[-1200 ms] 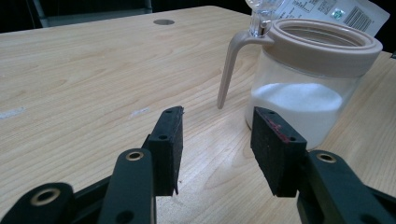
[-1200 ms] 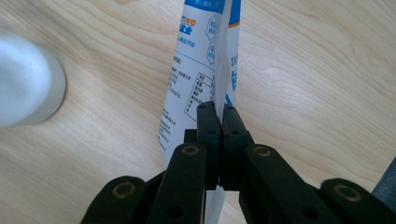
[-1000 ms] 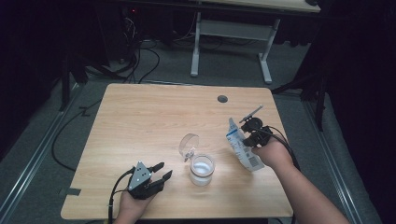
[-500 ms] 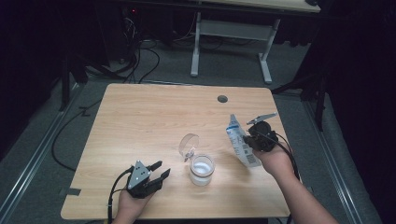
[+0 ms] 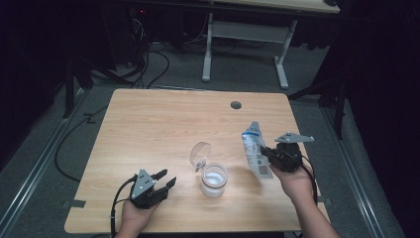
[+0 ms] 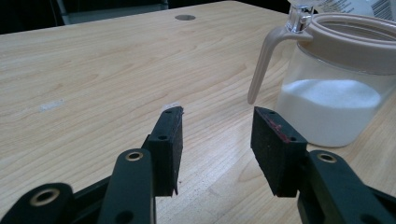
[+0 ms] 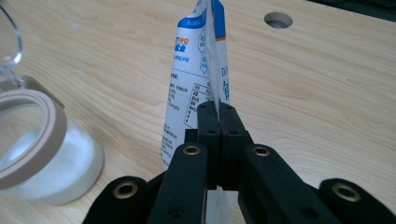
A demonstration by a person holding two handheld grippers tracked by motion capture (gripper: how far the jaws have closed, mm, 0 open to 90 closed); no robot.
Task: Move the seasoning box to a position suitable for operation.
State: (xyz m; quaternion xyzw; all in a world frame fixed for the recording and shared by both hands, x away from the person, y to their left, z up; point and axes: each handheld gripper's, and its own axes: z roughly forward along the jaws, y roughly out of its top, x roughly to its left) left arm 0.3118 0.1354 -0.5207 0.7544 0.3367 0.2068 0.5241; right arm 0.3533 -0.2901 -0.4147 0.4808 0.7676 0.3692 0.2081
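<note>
Dark floor and cables surround the pale wooden counter [image 5: 163, 129], and everything I care about sits along its near edge. I take the jar [image 5: 214, 180] as my landmark: a clear jar with a tan rim, its lid flipped up and back, white powder filling the lower part. My right fingers [image 7: 218, 122] are pressed together on the white and blue pouch [image 5: 256, 154], pinching its thin edge. That pouch hangs to the right of the jar, near it but not over it and not touching it, with its long axis close to upright and slightly tilted, the top end leaning toward the jar. My left fingers [image 6: 219, 140] stand apart with nothing between them, resting low to the left of the jar, pointed toward its side. So the right hand is the nearer one to the mouth. I judge the next move depends on the gap between pouch and rim: the pouch must travel leftward across it.
</note>
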